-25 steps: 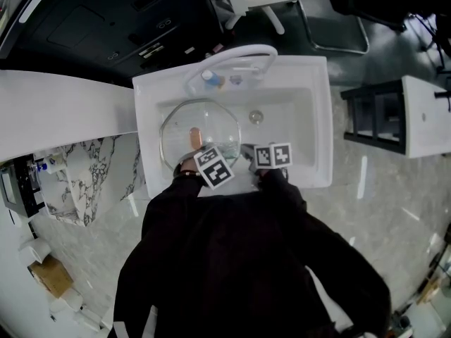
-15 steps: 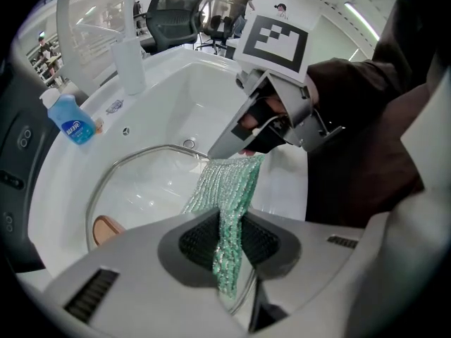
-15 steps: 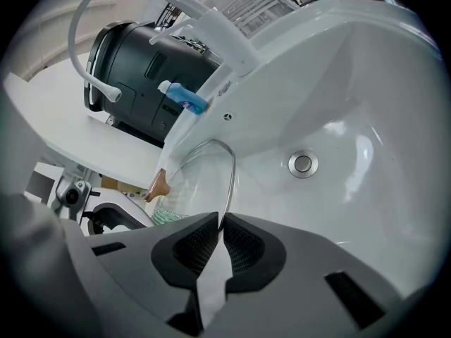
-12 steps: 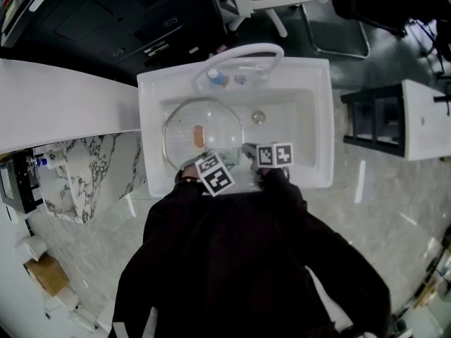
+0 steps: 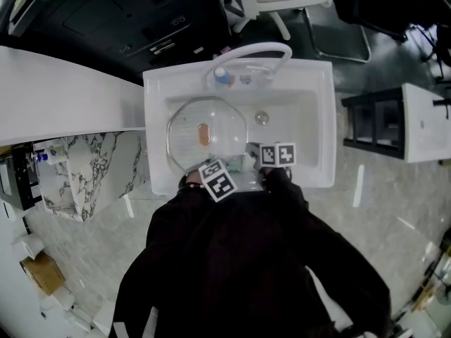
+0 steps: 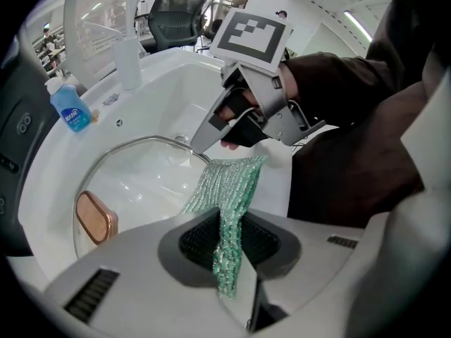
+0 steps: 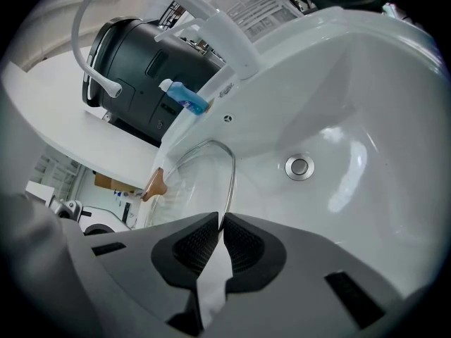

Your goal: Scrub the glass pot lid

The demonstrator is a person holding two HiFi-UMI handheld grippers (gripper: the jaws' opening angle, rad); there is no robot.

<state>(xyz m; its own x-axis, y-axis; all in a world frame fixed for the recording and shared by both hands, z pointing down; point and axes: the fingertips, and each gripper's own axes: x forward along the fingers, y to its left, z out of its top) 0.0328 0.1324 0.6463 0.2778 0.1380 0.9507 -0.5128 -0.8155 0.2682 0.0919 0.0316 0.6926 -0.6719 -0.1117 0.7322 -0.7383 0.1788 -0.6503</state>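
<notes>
Glass pot lid [image 5: 187, 122] sits in the left half of the sink [image 5: 320, 118], copper handle [image 5: 204, 133] facing me, drain [image 5: 261, 117] just right of it. My left gripper [image 5: 224, 171] and right gripper [image 5: 252, 151] are at the sink's near edge, by the lid rim, with green cloth [image 5: 242, 163] between them. Blue bottle [image 5: 222, 75] is at the sink's back.

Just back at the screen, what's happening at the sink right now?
A person works over the white sink with two handheld grippers. The right gripper is clamped on the rim of the glass pot lid, holding it in the basin. The left gripper grips a green scrubbing cloth, its free end at the lid's near edge.
</notes>
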